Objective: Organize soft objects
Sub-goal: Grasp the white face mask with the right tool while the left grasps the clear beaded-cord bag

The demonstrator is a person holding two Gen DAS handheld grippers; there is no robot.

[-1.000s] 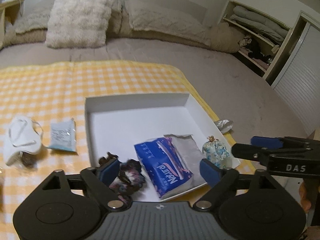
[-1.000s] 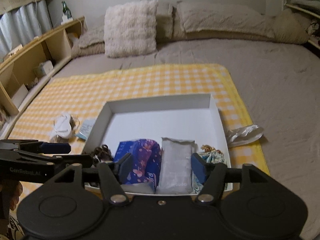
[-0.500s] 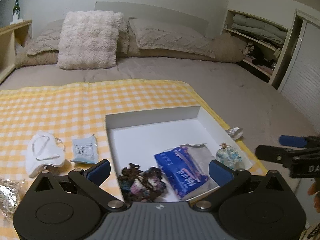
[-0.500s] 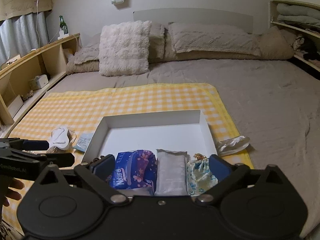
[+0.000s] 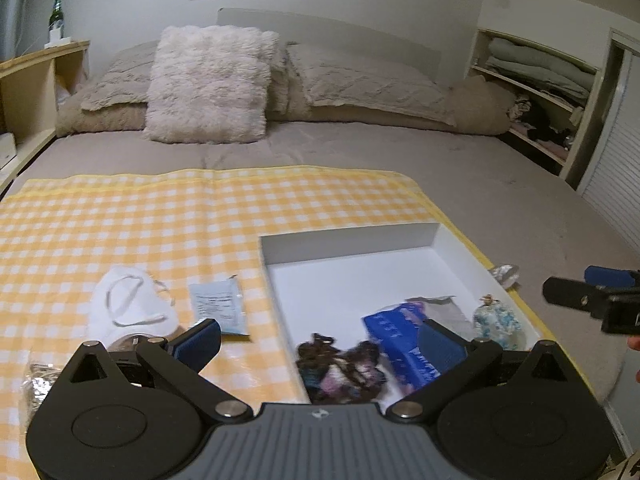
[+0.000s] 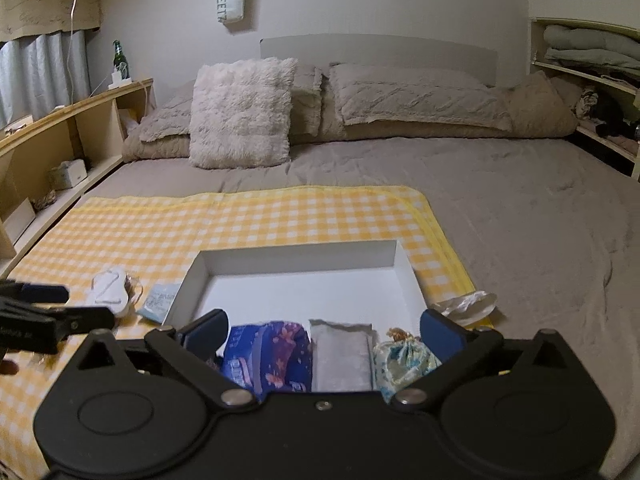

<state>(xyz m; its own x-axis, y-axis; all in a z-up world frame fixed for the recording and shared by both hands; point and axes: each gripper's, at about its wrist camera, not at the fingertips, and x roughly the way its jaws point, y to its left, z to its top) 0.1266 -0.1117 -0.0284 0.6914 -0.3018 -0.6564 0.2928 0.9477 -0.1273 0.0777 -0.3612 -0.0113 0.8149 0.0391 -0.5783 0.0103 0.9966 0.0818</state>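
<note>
A white box [image 5: 348, 236] [image 6: 298, 250] lies on a yellow checked cloth [image 5: 160, 216] on the bed. In its near end lie dark scrunchies [image 5: 340, 368], a blue tissue pack [image 5: 394, 334] [image 6: 268, 354], a grey pouch [image 6: 340, 354] and a floral drawstring bag [image 5: 496, 318] [image 6: 402, 358]. A white face mask [image 5: 128, 308] [image 6: 108, 290] and a pale blue packet [image 5: 218, 304] [image 6: 160, 300] lie left of the box. My left gripper [image 5: 320, 340] is open and empty above the box's near left corner. My right gripper [image 6: 324, 330] is open and empty above the box's near edge.
A crumpled clear wrapper [image 6: 466, 304] lies right of the box. A shiny crinkled bag [image 5: 32, 380] lies at the near left. Pillows [image 5: 208, 88] line the headboard. Wooden shelves [image 6: 52, 148] run along the left, a closet shelf [image 5: 536, 80] on the right.
My left gripper opened, let the scrunchies drop into the box, and drew back and up. My right gripper also opened wider and drew back.
</note>
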